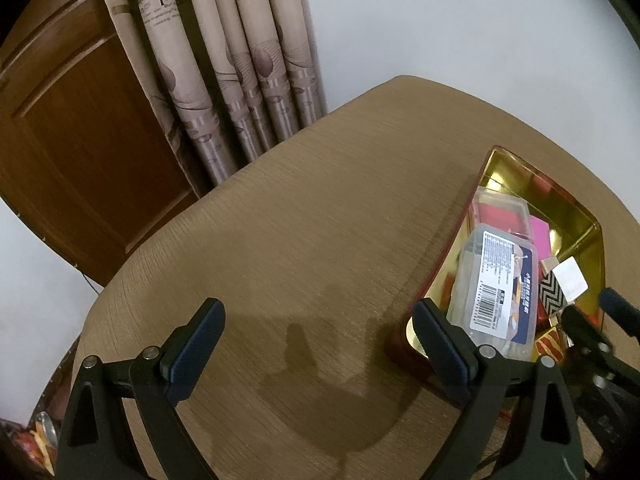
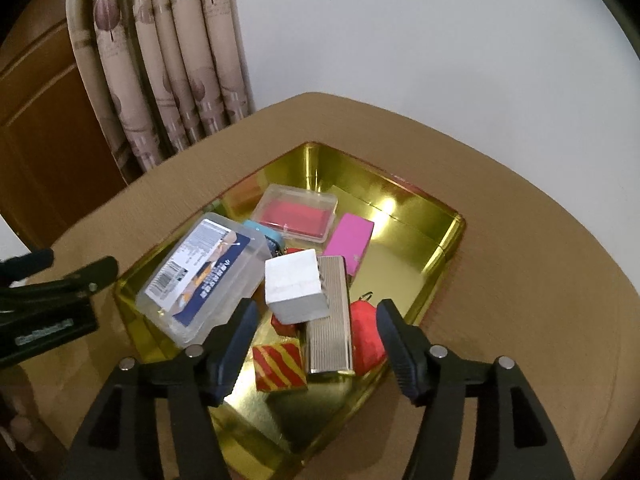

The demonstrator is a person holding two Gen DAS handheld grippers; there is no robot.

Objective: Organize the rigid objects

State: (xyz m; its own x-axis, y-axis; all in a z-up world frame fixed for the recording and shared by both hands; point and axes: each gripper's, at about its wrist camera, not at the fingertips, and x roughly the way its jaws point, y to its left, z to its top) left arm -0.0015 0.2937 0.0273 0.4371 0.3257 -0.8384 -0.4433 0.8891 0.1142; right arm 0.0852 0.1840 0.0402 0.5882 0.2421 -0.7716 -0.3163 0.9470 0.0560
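Both the left gripper [image 1: 320, 344] and right gripper [image 2: 316, 340] gape empty; the clear box [image 2: 204, 276] label's print seems illegible.

Tray [image 2: 436, 236] sits on the table [image 2: 520, 320], toward its far corner by the curtain [image 2: 160, 80]. In the tray: labelled box [image 2: 200, 276] along the left wall, flat case [image 2: 296, 212] behind it, cube [image 2: 294, 286] mid-tray leaning on a ribbed bar [image 2: 330, 316], striped block [image 2: 280, 366] at the near edge.
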